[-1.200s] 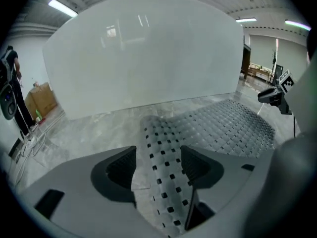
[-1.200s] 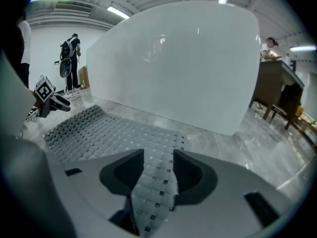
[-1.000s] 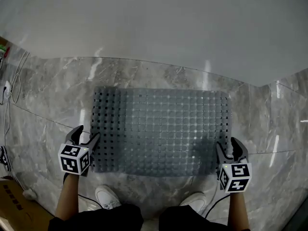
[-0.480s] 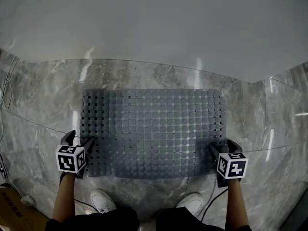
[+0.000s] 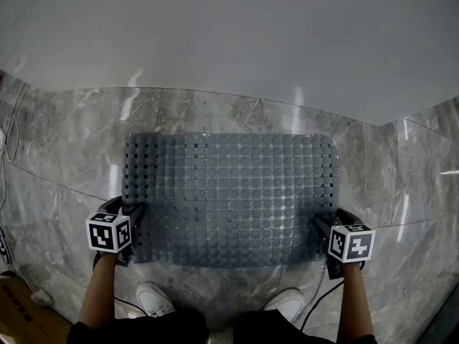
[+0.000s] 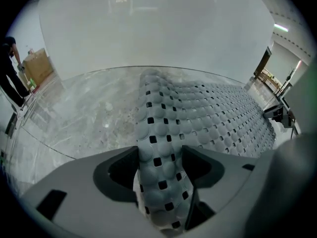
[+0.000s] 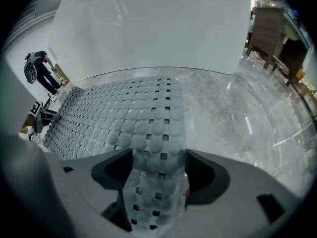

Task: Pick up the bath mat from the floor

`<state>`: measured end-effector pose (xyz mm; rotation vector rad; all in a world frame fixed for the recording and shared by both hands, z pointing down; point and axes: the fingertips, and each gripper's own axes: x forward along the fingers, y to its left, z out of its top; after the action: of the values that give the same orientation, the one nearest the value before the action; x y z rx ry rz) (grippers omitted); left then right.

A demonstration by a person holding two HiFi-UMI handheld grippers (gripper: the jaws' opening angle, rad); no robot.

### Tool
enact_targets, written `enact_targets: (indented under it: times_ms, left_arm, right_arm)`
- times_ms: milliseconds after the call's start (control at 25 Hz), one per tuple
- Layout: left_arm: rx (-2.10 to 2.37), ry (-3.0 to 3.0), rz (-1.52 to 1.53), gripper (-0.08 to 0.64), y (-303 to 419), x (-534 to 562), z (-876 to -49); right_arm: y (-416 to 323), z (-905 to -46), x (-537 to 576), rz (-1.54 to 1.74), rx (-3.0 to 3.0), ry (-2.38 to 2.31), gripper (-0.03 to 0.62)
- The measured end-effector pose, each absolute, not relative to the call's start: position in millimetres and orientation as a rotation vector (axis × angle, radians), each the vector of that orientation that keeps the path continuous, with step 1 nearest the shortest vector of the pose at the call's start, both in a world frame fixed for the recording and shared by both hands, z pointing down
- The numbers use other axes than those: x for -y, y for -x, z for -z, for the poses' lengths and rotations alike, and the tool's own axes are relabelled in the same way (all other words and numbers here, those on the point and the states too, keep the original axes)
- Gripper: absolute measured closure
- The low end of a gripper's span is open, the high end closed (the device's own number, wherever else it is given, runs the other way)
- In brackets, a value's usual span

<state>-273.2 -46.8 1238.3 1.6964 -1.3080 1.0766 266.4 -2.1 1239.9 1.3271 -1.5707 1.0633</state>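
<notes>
A grey perforated bath mat [image 5: 229,192] lies flat on the marble floor [image 5: 64,163]. My left gripper [image 5: 125,212] is at the mat's near left corner. In the left gripper view the mat's edge [image 6: 161,148] runs up between the jaws as they close; I see no firm pinch. My right gripper [image 5: 328,224] is at the near right corner. In the right gripper view a strip of mat [image 7: 156,157] lies between its jaws, which are opening wide. The rest of the mat [image 7: 114,118] spreads away to the left.
A pale wall panel [image 5: 229,34] rises just behind the mat. The person's white shoes [image 5: 154,297] stand at the mat's near edge. Cables [image 5: 8,142] and a cardboard box [image 5: 18,314] sit at the left. A person [image 7: 42,68] and wooden furniture [image 7: 270,29] stand far off.
Both grippers have slid forward from beside the mat's near corners, so the corners now sit between their jaws. The mat itself has not lifted.
</notes>
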Motion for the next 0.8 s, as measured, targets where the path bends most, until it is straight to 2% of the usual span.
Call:
enact_targets:
  times_ms: [200, 360, 480, 640, 800]
  left_arm:
    - [1.313, -1.720, -1.093, 0.302, 269, 46, -1236]
    - [1.271, -1.791, -1.121, 0.389, 255, 44, -1225]
    - [1.232, -1.832, -1.097, 0.456, 246, 42, -1218]
    - [1.222, -1.874, -1.035, 0.479, 240, 42, -1215]
    - [1.222, -1.923, -0.996, 0.486, 228, 41, -1188]
  right_arm:
    - [-261, -1239, 1, -1.060, 1.580, -1.318, 0.275]
    - [-250, -1226, 0, -1.042, 1.608, -1.304, 0.384]
    - [-242, -1217, 0, -0.982, 1.638, -1.296, 0.438]
    - [-229, -1217, 0, -0.930, 1.724, -1.294, 0.508]
    - [-222, -1191, 0, -0.892, 1.785, -1.300, 0.520]
